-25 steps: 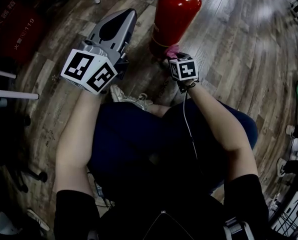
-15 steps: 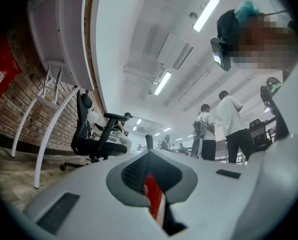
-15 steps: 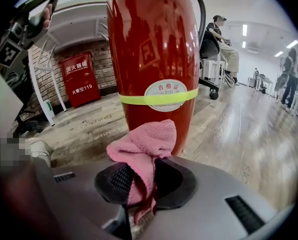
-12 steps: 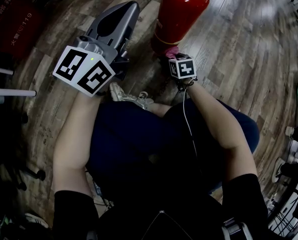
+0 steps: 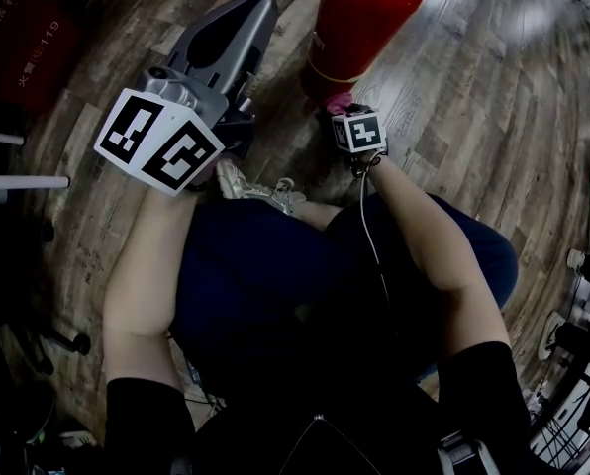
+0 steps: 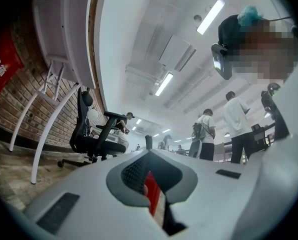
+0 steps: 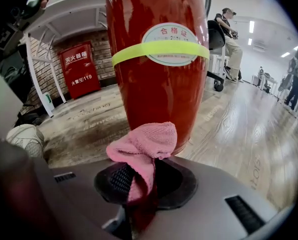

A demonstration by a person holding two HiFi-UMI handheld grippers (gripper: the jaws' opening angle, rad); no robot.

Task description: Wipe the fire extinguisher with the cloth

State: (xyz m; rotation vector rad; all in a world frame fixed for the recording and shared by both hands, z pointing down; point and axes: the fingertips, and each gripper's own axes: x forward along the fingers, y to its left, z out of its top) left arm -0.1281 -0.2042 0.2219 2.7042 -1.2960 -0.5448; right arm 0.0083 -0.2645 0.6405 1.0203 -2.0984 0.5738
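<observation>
— What is the left gripper (image 5: pixel 250 18) doing?
— It is hovering above the wooden floor (image 5: pixel 453 117), its jaws drawn together and gripping nothing.
— And the fire extinguisher (image 7: pixel 156 74)?
— It is standing upright on that floor.
— The right gripper (image 7: pixel 141 184)?
— Its jaws are pinching the pink cloth (image 7: pixel 144 146) tight, holding it right at the extinguisher's base.

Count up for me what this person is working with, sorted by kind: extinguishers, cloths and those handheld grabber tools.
fire extinguisher: 1
pink cloth: 1
handheld grippers: 2 (left gripper, right gripper)
Total: 4
</observation>
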